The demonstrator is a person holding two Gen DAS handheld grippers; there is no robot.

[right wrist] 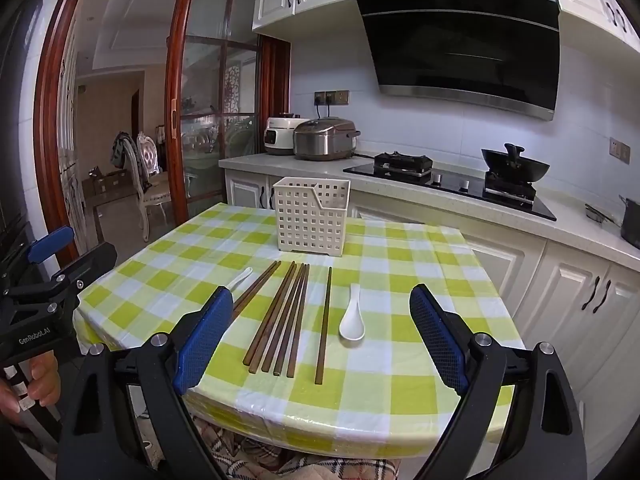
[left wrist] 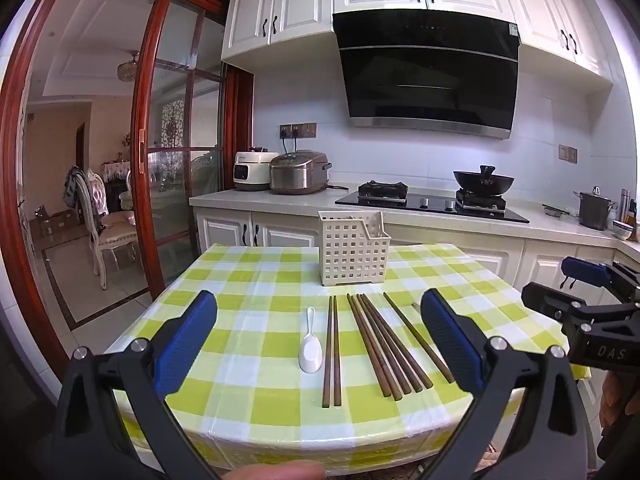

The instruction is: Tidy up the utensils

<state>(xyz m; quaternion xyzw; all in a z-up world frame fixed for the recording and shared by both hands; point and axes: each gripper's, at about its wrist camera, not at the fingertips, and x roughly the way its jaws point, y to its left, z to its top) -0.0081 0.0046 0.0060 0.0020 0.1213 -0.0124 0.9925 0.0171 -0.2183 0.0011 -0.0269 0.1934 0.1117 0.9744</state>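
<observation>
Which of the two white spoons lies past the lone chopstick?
The spoon on the right, alone beside the single chopstick. The other spoon lies at the far left, next to a chopstick pair.

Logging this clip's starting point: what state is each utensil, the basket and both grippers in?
left gripper: open, holding nothing
right gripper: open, holding nothing
basket: upright on the table, no utensil visible inside
chopsticks: lying flat on the tablecloth
left spoon: lying flat, untouched
right spoon: lying flat, untouched
</observation>
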